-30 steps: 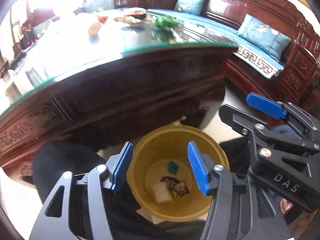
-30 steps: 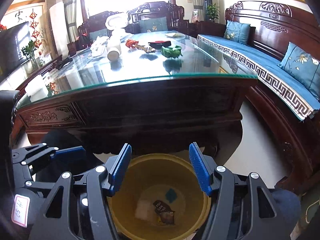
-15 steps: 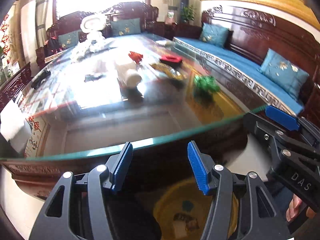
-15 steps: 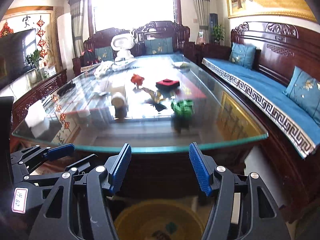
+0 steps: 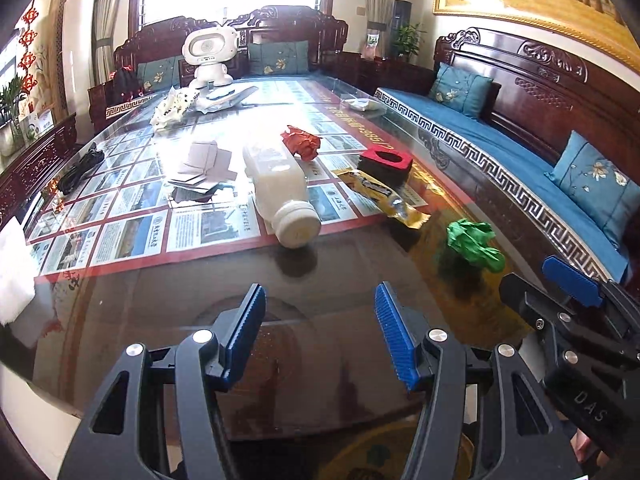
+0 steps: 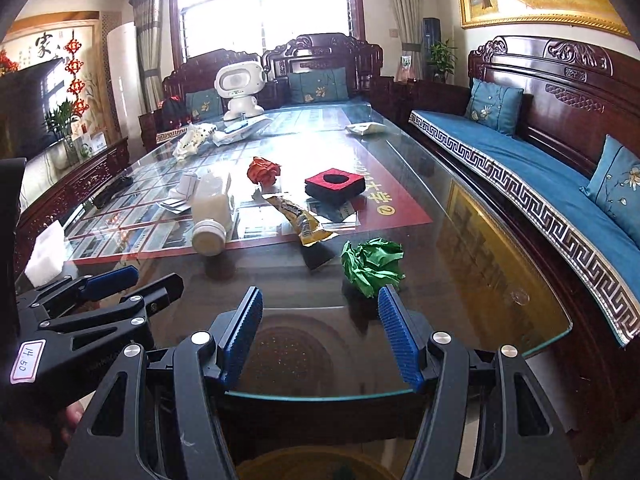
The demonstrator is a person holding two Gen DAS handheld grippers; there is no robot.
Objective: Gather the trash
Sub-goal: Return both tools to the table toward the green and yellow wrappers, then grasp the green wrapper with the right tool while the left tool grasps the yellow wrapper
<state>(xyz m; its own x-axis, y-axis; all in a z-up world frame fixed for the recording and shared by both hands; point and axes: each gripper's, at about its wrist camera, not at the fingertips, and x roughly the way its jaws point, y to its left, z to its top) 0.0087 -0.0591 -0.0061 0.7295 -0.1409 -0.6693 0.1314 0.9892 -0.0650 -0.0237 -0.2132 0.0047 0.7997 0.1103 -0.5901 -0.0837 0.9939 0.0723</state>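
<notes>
Trash still spread over the glass table (image 6: 500, 280): a crumpled green paper ball (image 6: 372, 266) nearest, close to the front edge on the right; a yellow snack wrapper (image 6: 302, 220) just behind; a white plastic bottle (image 5: 280, 188) lying on its side with the cap toward the cameras; a crumpled red paper ball (image 5: 301, 142) farther back; folded grey cardboard pieces (image 5: 202, 168) beside the bottle. A red and black block with a round hole (image 6: 335, 183) also there, perhaps not trash. Below the table edge, a yellow bin (image 5: 384, 456) glimpsed, something dark inside but too hidden to name. Left gripper (image 5: 320, 336) and right gripper (image 6: 320, 336) both above the near edge, jaws parted, nothing between the blue pads, aimed down across the tabletop; green ball just beyond the right gripper's right fingertip. Judged from this: some bits probably binned, most of the collecting left, at least five pieces waiting. Likely next pick the green ball, light and easy to crush, little risk beyond nudging it along the slick glass.
</notes>
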